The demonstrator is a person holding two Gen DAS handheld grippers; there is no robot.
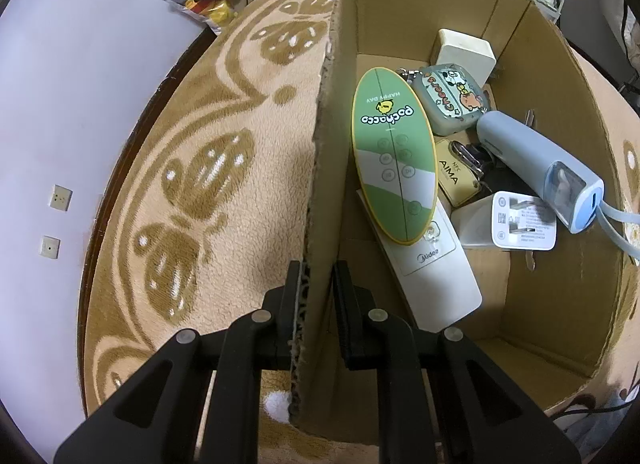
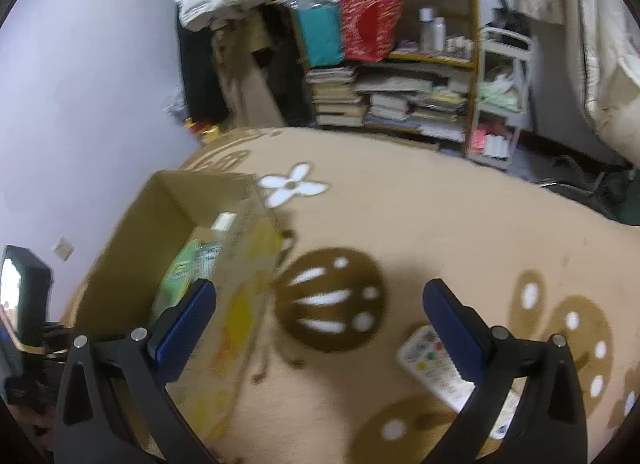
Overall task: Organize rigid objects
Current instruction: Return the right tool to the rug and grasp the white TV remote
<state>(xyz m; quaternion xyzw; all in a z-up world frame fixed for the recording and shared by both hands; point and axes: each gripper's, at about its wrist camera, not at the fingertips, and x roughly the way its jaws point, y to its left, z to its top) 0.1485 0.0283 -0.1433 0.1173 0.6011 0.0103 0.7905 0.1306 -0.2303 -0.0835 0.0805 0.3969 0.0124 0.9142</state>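
Left wrist view, L to R: pale wall (image 1: 60,83) w/ two small sockets, then the tan rug (image 1: 224,167) w/ brown leaf pattern. The left gripper (image 1: 316,284) is pinching the near wall of the cardboard box (image 1: 560,167), one finger outside, one inside, both pressed against the cardboard edge. Inside the box, just right of that wall: a green oval remote (image 1: 394,155) lying on top of a white remote (image 1: 436,272). Next to them a square white block (image 1: 464,51) at the far end, a grey-green case w/ cartoon sticker (image 1: 452,99), a tan tag (image 1: 452,175) w/ metal clip, a white charger (image 1: 516,219) w/ label facing up, and a blue-grey power bank (image 1: 536,167) w/ strap trailing over the right side. All touching or overlapping in one pile on the box floor.

Right wrist view (blurred), L to R: part of the other tool at the left edge, then the box (image 2: 160,223) on the rug (image 2: 440,223), green remote visible inside. The right gripper (image 2: 320,304) is spread wide, nothing between the blue pads (image 2: 188,324). Its left finger overlaps the box's right wall in the picture; can't tell if touching. A white remote w/ coloured buttons (image 2: 436,368) lies on the rug outside the box, partly behind the right finger. Bookshelf (image 2: 400,63) w/ stacked books, bags at the back.
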